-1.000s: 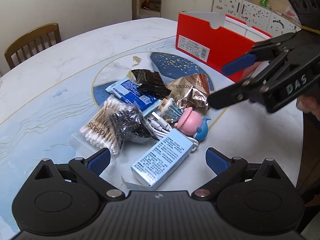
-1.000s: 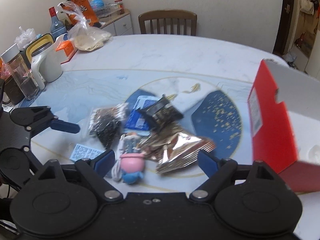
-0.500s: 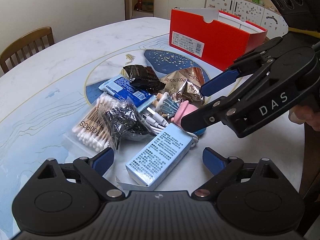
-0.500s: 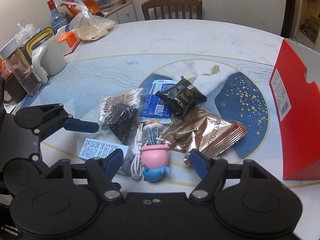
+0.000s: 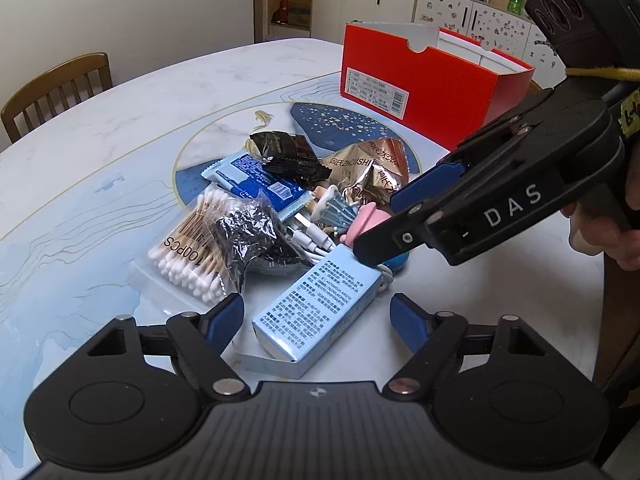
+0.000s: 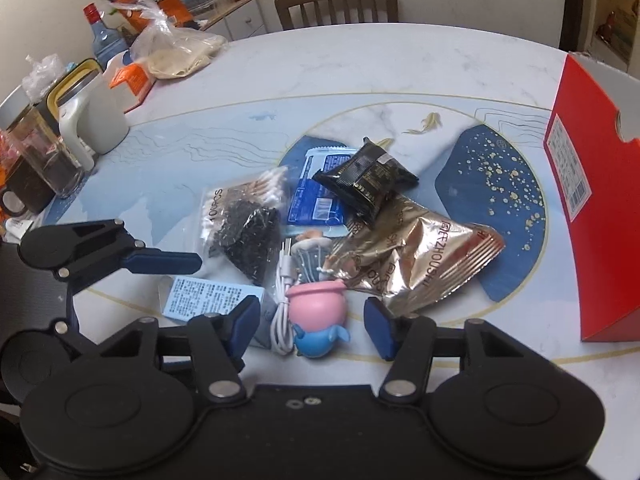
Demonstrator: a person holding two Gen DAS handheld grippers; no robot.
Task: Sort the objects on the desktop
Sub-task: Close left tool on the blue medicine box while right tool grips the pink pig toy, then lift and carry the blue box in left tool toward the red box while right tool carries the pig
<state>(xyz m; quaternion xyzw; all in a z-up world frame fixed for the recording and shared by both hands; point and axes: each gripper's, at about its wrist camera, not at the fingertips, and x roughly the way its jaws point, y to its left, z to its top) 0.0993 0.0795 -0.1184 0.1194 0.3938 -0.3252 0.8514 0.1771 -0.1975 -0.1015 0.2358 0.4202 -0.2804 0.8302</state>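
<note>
A heap of small items lies on the marble table [image 5: 120, 128]: a cotton swab bag [image 5: 188, 248], a bag of black grains [image 5: 248, 228], a light blue box [image 5: 320, 304], a white cable [image 5: 316, 236], a pink and blue toy [image 6: 318, 320], a gold snack bag [image 6: 424, 264], a black packet [image 6: 366, 182] and a blue wipes pack [image 6: 316, 200]. My left gripper [image 5: 316, 318] is open, its fingers on either side of the near end of the light blue box. My right gripper [image 6: 314, 324] is open, low over the toy, one finger on each side of it.
An open red shoebox [image 5: 432, 88] stands beyond the heap, at the right edge in the right wrist view. A white jug [image 6: 96, 120], glass jars, a bottle and plastic bags crowd the table's far left. Wooden chairs [image 6: 336, 4] stand at the table's edge.
My right gripper has come down and in towards the heap, and its fingers now flank the pink and blue toy. The left gripper has shifted only slightly and stays over the blue box.
</note>
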